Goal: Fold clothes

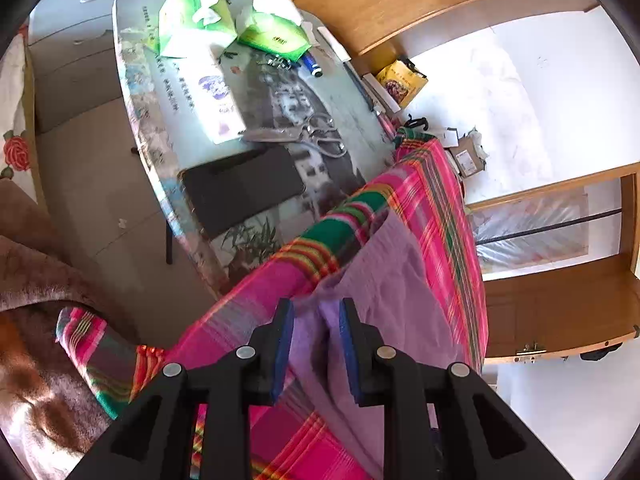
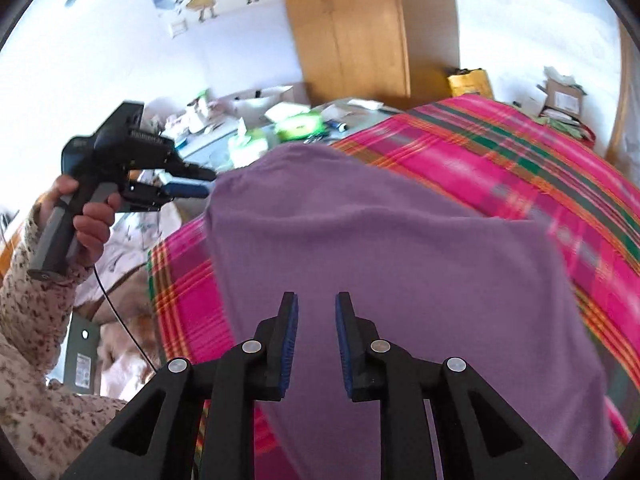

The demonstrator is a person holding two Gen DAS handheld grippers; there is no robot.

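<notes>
Soft purple knit garment (image 2: 392, 248) lay spread flat over bright pink plaid cloth (image 2: 520, 160). Left gripper (image 1: 316, 312) stood with blue-padded jaws apart, a purple fold rising between them, pads seemingly clear of it. Right gripper (image 2: 316, 304) hung just above the purple fabric, jaws parted, nothing clamped. Cluttered glass-topped table (image 1: 352, 96) sat just beyond the plaid cloth.

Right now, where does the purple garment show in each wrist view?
Left wrist: the purple garment sits lower centre-right, running up from between the left hand-held gripper fingers.
Right wrist: it fills the centre, above the right hand-held gripper.
Shared landmark: the pink plaid cloth beneath it.
</notes>
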